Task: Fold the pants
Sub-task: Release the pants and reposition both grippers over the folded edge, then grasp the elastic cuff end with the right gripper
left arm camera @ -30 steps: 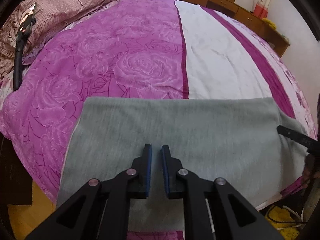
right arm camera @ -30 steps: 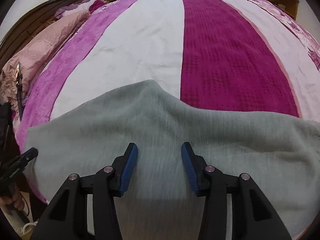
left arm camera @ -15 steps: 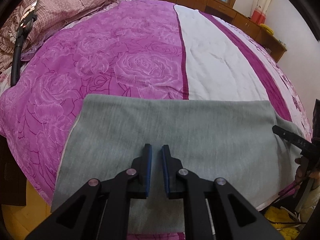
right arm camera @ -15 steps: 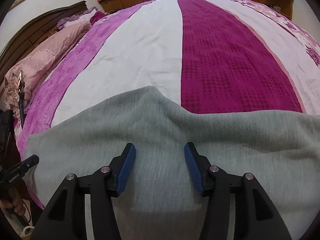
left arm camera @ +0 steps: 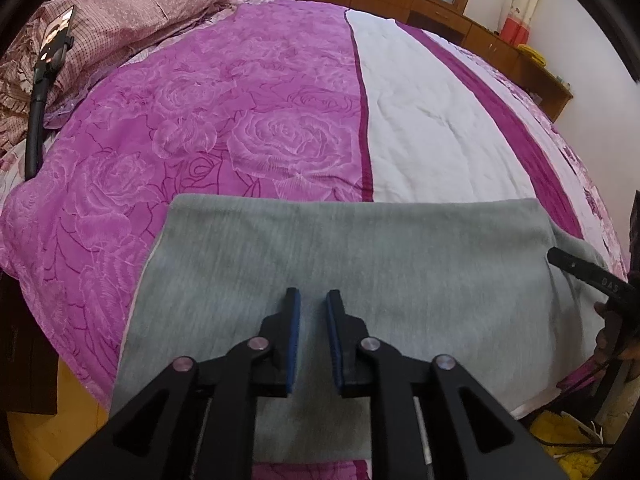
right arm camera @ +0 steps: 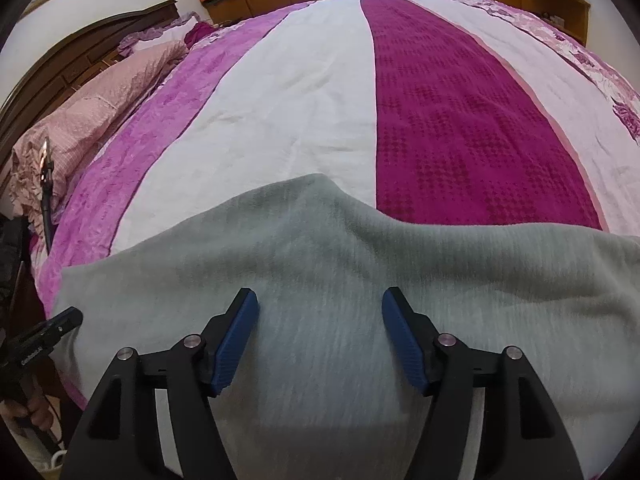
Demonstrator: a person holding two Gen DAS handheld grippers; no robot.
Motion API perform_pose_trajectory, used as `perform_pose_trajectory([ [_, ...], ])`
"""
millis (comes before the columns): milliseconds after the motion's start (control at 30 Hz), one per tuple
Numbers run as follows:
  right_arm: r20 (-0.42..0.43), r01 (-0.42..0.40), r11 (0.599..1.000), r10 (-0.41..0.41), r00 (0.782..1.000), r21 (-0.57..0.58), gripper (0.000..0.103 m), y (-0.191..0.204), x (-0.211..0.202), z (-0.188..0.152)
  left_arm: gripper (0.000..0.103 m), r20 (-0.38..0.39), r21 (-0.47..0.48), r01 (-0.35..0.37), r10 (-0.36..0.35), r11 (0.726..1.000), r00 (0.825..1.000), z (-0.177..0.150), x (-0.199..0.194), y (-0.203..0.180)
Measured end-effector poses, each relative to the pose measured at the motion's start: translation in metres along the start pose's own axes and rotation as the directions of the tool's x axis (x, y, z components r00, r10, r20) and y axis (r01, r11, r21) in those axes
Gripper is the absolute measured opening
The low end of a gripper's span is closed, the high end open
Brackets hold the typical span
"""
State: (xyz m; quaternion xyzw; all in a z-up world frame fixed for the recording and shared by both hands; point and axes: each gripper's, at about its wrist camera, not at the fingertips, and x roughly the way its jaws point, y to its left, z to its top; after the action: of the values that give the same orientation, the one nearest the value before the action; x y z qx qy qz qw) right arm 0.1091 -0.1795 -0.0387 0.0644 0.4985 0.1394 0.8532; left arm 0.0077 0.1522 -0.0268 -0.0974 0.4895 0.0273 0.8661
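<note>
Grippers, left (left arm camera: 313, 300) and right (right arm camera: 319, 300), both opening, nothing pinched, over pants (left arm camera: 360, 264).

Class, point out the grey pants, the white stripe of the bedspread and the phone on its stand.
grey pants (left arm camera: 400, 264), left wrist view, flat middle of the cloth.
white stripe (right arm camera: 280, 112), right wrist view, middle of the stripe.
phone (left arm camera: 56, 34), left wrist view, its screen.

home bedroom, quilted bed (left arm camera: 280, 128), pillows (left arm camera: 132, 20), wooden headboard (right arm camera: 80, 56)
</note>
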Motion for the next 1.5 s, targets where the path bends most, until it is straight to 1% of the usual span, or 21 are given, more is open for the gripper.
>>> perform_pose_trajectory([
  [33, 0.001, -0.01, 1.0, 0.01, 1.0, 0.001, 0.06, 0.0, -0.004, -0.001, 0.022, 0.001, 0.006, -0.006, 0.006, 1.0, 1.0, 0.0, -0.002, -0.002],
  [100, 0.005, -0.022, 1.0, 0.022, 1.0, 0.005, 0.06, -0.002, -0.01, -0.003, 0.03, 0.011, 0.022, -0.033, 0.033, 0.999, 0.999, -0.001, -0.009, -0.006],
  [133, 0.005, -0.027, 1.0, 0.027, 1.0, 0.008, 0.061, -0.003, -0.014, -0.004, 0.031, 0.016, 0.027, -0.039, 0.039, 0.999, 0.999, -0.001, -0.011, -0.007],
  [267, 0.014, -0.03, 0.999, 0.03, 0.999, 0.024, 0.061, -0.012, -0.027, -0.008, 0.031, 0.017, 0.02, -0.032, 0.032, 0.999, 0.999, 0.001, -0.019, -0.009],
  [400, 0.047, -0.021, 0.998, 0.018, 0.999, 0.051, 0.061, -0.027, -0.048, -0.013, 0.031, 0.017, 0.013, -0.049, 0.049, 0.999, 0.999, 0.002, -0.025, -0.01],
  [467, 0.056, -0.012, 0.997, 0.008, 0.998, 0.073, 0.061, -0.037, -0.057, -0.016, 0.031, 0.011, 0.004, -0.047, 0.047, 0.999, 0.999, 0.002, -0.026, -0.01],
  [700, 0.07, 0.058, 0.987, -0.069, 0.995, 0.153, 0.061, -0.079, -0.09, -0.03, 0.031, -0.015, -0.013, -0.048, 0.048, 0.999, 0.999, 0.0, -0.03, -0.011],
  [833, 0.093, 0.097, 0.973, -0.118, 0.989, 0.21, 0.061, -0.103, -0.109, -0.038, 0.031, -0.016, -0.013, -0.055, 0.055, 0.998, 0.998, -0.001, -0.031, -0.011],
  [1033, 0.107, 0.104, 0.951, -0.14, 0.984, 0.291, 0.061, -0.137, -0.128, -0.05, 0.031, -0.046, -0.029, -0.077, 0.075, 0.997, 0.996, -0.008, -0.022, -0.009],
  [1167, 0.126, 0.108, 0.939, -0.157, 0.98, 0.328, 0.061, -0.158, -0.136, -0.057, 0.031, -0.071, -0.04, -0.103, 0.1, 0.994, 0.992, -0.012, -0.015, -0.007],
  [1233, 0.137, 0.11, 0.924, -0.17, 0.976, 0.366, 0.061, -0.171, -0.14, -0.062, 0.031, -0.072, -0.044, -0.105, 0.102, 0.993, 0.992, -0.013, -0.014, -0.007],
  [1300, 0.143, 0.094, 0.914, -0.162, 0.976, 0.395, 0.061, -0.182, -0.141, -0.068, 0.031, -0.074, -0.037, -0.11, 0.107, 0.993, 0.991, -0.013, -0.013, -0.008],
  [1433, 0.137, 0.119, 0.887, -0.199, 0.97, 0.447, 0.061, -0.204, -0.144, -0.081, 0.031, -0.077, -0.038, -0.119, 0.115, 0.992, 0.99, -0.011, -0.012, -0.008],
  [1500, 0.138, 0.105, 0.876, -0.191, 0.972, 0.471, 0.061, -0.214, -0.144, -0.089, 0.031, -0.079, -0.038, -0.12, 0.116, 0.992, 0.99, -0.011, -0.011, -0.008],
])
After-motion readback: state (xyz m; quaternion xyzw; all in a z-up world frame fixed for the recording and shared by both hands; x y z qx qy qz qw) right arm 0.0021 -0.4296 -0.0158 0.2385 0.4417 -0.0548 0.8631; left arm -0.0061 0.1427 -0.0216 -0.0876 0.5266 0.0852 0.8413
